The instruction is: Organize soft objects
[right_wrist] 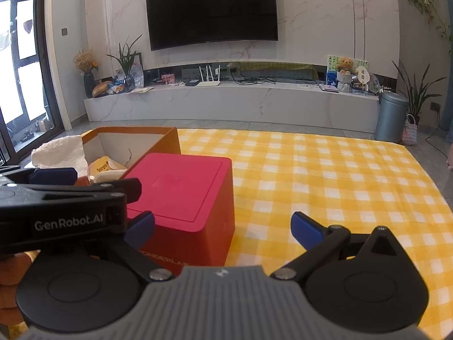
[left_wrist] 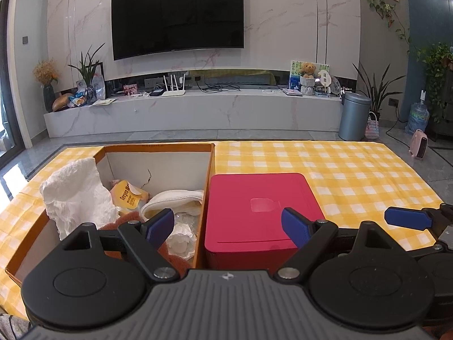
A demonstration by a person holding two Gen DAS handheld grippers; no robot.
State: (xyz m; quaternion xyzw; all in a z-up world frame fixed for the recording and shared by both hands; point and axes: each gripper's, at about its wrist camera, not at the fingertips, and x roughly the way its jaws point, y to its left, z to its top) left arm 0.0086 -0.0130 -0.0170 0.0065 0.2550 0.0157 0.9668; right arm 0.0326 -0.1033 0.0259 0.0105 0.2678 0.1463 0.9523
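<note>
**Both grippers hover open over the boxes**

The left gripper (left_wrist: 228, 225) hangs with jaws spread, empty, above the seam between the orange box (left_wrist: 158, 148) and the red box (left_wrist: 263, 198). Soft items fill the orange box: white cloth (left_wrist: 76, 192) at ten o'clock, yellow packet (left_wrist: 128, 197) beside it. The right gripper (right_wrist: 223, 226), jaws spread, holds nothing over the checkered cloth (right_wrist: 325, 175).

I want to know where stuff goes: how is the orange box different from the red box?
The orange box is open on top and holds soft things; the red box is shut with a flat lid. The orange box has white inner walls and looks longer; the red box is a compact cube, red all over. Both sit side by side on the yellow checked cloth, neither held by a gripper.
</note>
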